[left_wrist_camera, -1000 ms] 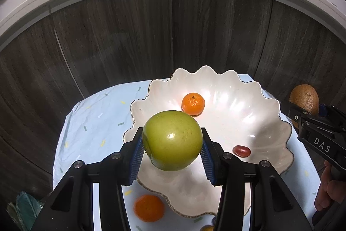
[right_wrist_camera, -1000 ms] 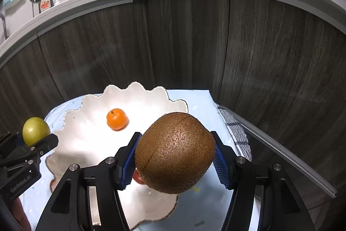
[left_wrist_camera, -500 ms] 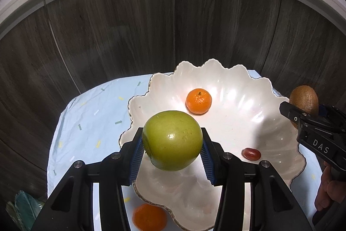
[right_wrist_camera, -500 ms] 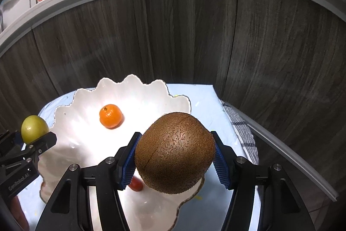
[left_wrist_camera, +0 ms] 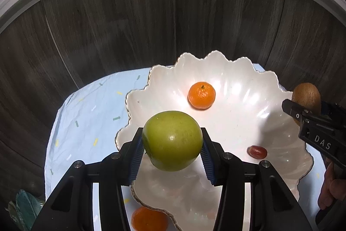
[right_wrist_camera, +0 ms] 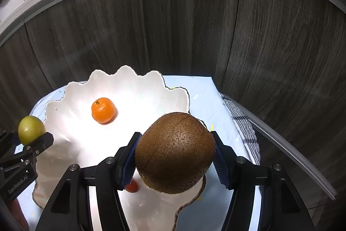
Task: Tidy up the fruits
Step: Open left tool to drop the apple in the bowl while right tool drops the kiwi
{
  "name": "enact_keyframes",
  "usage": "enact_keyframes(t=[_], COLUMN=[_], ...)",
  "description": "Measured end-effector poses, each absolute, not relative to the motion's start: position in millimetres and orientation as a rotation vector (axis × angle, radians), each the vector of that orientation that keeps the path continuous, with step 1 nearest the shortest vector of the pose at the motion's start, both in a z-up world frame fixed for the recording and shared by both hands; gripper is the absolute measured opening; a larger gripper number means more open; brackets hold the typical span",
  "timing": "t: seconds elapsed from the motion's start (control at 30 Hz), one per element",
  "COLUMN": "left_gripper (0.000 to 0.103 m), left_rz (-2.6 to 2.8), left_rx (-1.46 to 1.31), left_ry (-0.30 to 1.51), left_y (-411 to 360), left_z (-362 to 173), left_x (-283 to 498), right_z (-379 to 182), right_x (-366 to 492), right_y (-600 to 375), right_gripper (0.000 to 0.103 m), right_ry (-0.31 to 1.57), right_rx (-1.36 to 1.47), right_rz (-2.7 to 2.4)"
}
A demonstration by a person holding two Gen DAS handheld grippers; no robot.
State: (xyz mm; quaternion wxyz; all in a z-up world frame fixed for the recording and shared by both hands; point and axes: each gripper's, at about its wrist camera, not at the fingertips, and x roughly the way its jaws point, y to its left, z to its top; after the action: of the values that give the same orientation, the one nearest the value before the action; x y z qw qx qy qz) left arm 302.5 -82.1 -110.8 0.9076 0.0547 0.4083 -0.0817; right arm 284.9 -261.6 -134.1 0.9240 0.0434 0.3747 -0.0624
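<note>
Landmark = white scalloped bowl (left_wrist_camera: 268,79), sitting on pale blue cloth (left_wrist_camera: 86,105) w/ small confetti marks, dark wood-grain panels (left_wrist_camera: 108,25) behind.

L gripper (left_wrist_camera: 172,145): jaws partway apart, blue pads pressed on both sides of a green apple (left_wrist_camera: 173,140), apple held in the air over the bowl's near-left rim.

R gripper (right_wrist_camera: 175,155): jaws partway apart, wider than L, clamped on a brown kiwi (right_wrist_camera: 175,151), held over the bowl's near-right edge. A hand (left_wrist_camera: 330,187) shows behind this gripper, at the bowl's right.

In the bowl: one mandarin (left_wrist_camera: 201,95) toward the far side, one small red fruit (left_wrist_camera: 257,152) near the right-front; can't tell what kind. A second mandarin (left_wrist_camera: 149,219) lies outside the bowl on the cloth, just beside the front rim. Checked towel (right_wrist_camera: 244,122) lies past the cloth's edge, right of the bowl.
</note>
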Motion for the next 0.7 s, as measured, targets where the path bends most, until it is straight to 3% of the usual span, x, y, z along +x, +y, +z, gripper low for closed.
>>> enact_keyframes(t=[0.07, 0.13, 0.27, 0.37, 0.53, 0.7], left_gripper=[0.054, 0.069, 0.071, 0.081, 0.093, 0.097], left_rz=[-0.171, -0.162, -0.159, -0.153, -0.146, -0.141], left_rx=[0.115, 0.124, 0.126, 0.12, 0.111, 0.105], left_ry=[0.84, 0.817, 0.811, 0.806, 0.779, 0.757], left_y=[-83, -84, -85, -84, -82, -78], left_z=[-112, -110, -108, -105, -96, -84], left_x=[301, 297, 297, 296, 291, 284], right_z=[-134, -132, -122, -114, -105, -97], right_x=[285, 284, 279, 277, 271, 262], right_y=[-261, -261, -260, -260, -259, -257], right_gripper=[0.063, 0.065, 0.077, 0.082, 0.084, 0.085], right_ry=[0.769, 0.756, 0.71, 0.689, 0.668, 0.656], right_rx=[0.096, 0.089, 0.075, 0.073, 0.076, 0.077], right_rz=[-0.122, -0.129, -0.142, -0.148, -0.145, -0.145])
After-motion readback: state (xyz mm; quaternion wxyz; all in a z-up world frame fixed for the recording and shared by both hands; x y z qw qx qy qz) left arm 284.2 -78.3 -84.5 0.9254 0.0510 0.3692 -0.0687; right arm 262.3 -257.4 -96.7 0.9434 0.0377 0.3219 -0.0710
